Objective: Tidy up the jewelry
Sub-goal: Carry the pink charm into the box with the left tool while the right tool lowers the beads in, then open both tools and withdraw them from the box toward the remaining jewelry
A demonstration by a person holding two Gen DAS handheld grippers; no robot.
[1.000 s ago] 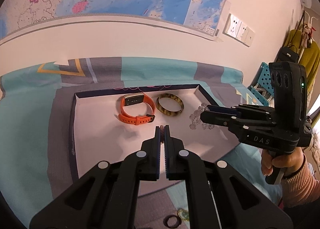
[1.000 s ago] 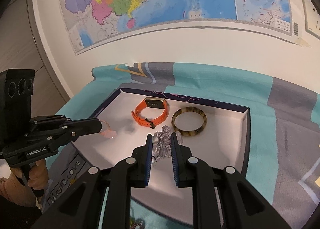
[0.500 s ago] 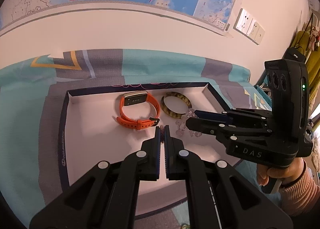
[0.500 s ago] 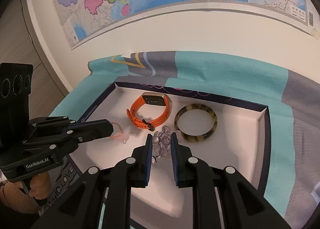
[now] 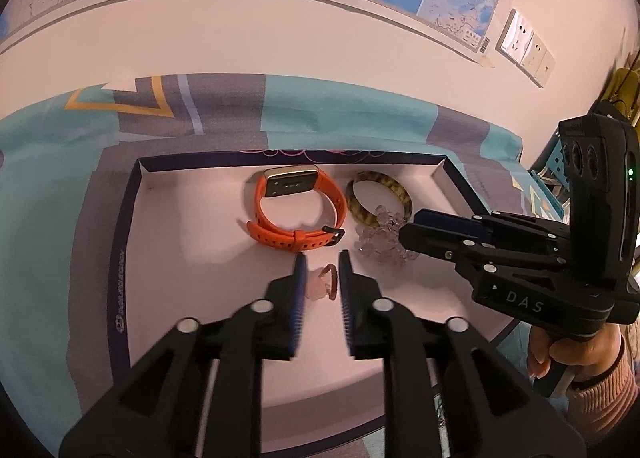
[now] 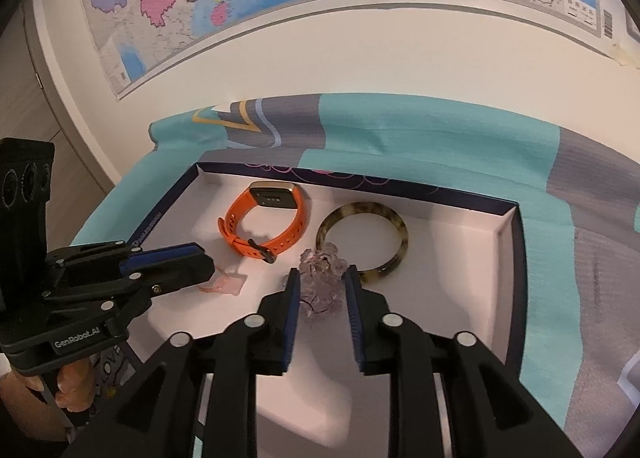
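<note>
both jaws are opening: the left gripper (image 5: 320, 274) lets a small pink piece (image 5: 323, 285) settle in the white tray (image 6: 505, 246), the right gripper (image 6: 322, 290) releases a clear bead bracelet (image 6: 322, 286) beside the tortoiseshell bangle (image 6: 362, 242) and orange watch (image 6: 266, 223), apparently to group the jewelry.

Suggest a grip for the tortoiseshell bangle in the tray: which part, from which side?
Probably the tortoiseshell bangle at its far-right arc, from above, one finger inside the ring and one outside. It lies flat, so only the rim offers purchase, and the clear bead bracelet crowds its near-left edge.
</note>
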